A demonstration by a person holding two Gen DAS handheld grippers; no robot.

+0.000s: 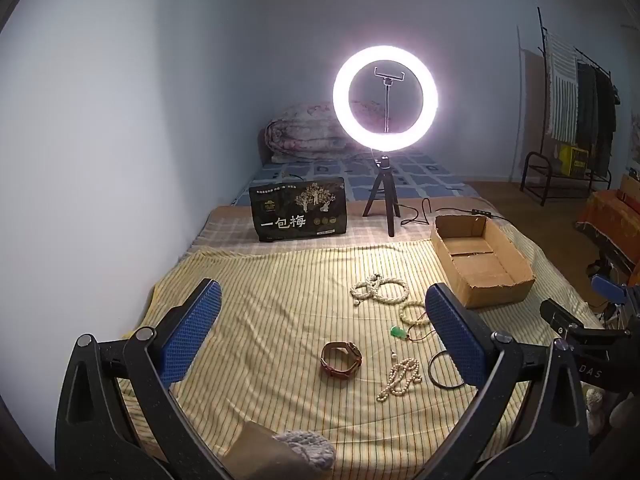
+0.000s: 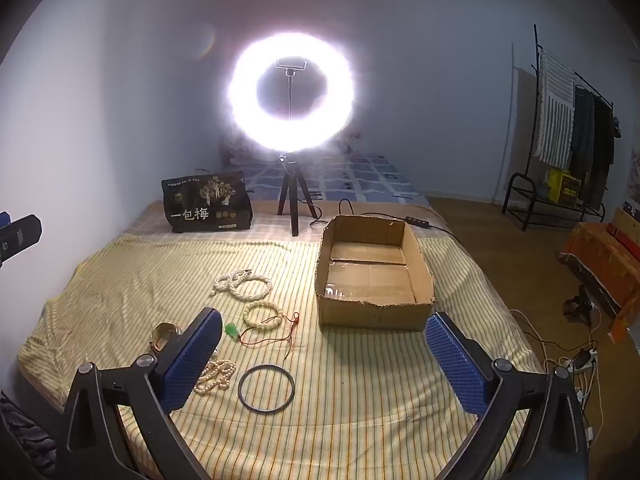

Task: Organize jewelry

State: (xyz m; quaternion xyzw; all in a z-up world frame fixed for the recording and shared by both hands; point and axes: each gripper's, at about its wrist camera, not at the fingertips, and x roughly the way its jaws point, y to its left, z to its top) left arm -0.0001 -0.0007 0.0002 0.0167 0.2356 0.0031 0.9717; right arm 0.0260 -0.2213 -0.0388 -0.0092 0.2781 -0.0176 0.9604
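Note:
Jewelry lies on a yellow striped cloth (image 1: 260, 304) on the bed. A brown leather bracelet (image 1: 341, 361), a pearl strand (image 1: 400, 378), a dark bangle (image 2: 266, 389), a green pendant on a red cord (image 2: 231, 330), a cream bead bracelet (image 2: 262, 314) and a coiled white bead necklace (image 2: 244, 282) lie there. An open cardboard box (image 2: 374, 312) stands to their right and holds no jewelry. My left gripper (image 1: 320, 328) is open and empty above the cloth. My right gripper (image 2: 324, 356) is open and empty above the bangle.
A lit ring light on a tripod (image 1: 385, 100) stands behind the cloth, its cable (image 2: 432, 228) behind the box. A black bag with Chinese writing (image 1: 298, 210) stands at the back left. A clothes rack (image 2: 572, 128) is at the far right.

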